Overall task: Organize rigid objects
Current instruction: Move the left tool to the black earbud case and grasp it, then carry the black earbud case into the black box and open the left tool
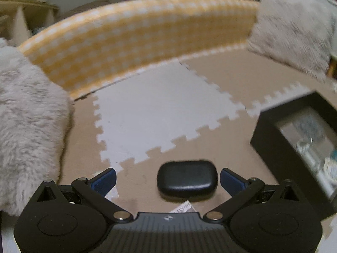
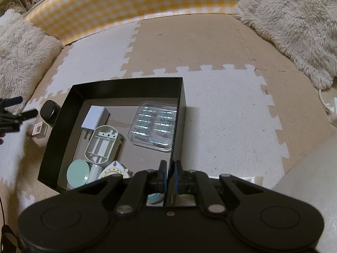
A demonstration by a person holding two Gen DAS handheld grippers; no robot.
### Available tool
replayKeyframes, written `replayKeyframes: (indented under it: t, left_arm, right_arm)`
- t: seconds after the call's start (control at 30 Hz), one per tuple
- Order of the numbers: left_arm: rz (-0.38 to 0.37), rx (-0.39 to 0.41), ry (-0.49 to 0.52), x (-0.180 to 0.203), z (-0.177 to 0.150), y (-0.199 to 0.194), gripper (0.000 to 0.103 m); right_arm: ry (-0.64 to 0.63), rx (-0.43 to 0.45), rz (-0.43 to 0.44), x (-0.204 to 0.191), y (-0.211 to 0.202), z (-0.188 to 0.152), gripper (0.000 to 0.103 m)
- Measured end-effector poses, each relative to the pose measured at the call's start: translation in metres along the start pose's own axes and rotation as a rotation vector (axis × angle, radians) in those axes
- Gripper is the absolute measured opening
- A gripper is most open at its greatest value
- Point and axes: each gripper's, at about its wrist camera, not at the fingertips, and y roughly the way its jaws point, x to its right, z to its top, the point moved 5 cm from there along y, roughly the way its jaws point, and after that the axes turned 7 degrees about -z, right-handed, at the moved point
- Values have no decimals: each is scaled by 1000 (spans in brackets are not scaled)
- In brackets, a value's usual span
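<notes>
A small rounded black plastic case (image 1: 187, 178) is seen on the beige-and-white foam puzzle mat (image 1: 155, 109), between the wide-spread jaws of the left gripper (image 1: 168, 179), untouched. Beside the case, the black cardboard box (image 2: 118, 88) is pinched at its wall by the right gripper (image 2: 169, 174).

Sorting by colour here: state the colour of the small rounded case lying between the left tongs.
Black case, clearest in left wrist view.

Left wrist view: low, close beside black box (image 1: 273, 130), facing checked yellow wall (image 1: 147, 38). Right wrist view: higher, steeply down into black box (image 2: 126, 84) from its near wall. Shared: box, wall, dark case (image 1: 187, 178) (image 2: 48, 109).
</notes>
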Motion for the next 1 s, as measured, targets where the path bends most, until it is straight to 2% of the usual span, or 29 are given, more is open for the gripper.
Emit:
replayKeyframes:
  t: [0.13,0.33,0.63,1.0]
  left_arm:
    - [-51,-31,-3,1,-5,16,103]
    - [-110,-65,-117,-3,-5,38,102]
    - [-132,-65,-145,-4,3,48,81]
    - [-93,-84,-201,2,5,39,80]
  right_arm:
    - [-1,-1,0,1,1,0,8]
    - [-2,-4,-5,0,2,0,8]
    - [-3,-4,-5,0,2,0,8]
    - [9,-7,0,1,4,1,8]
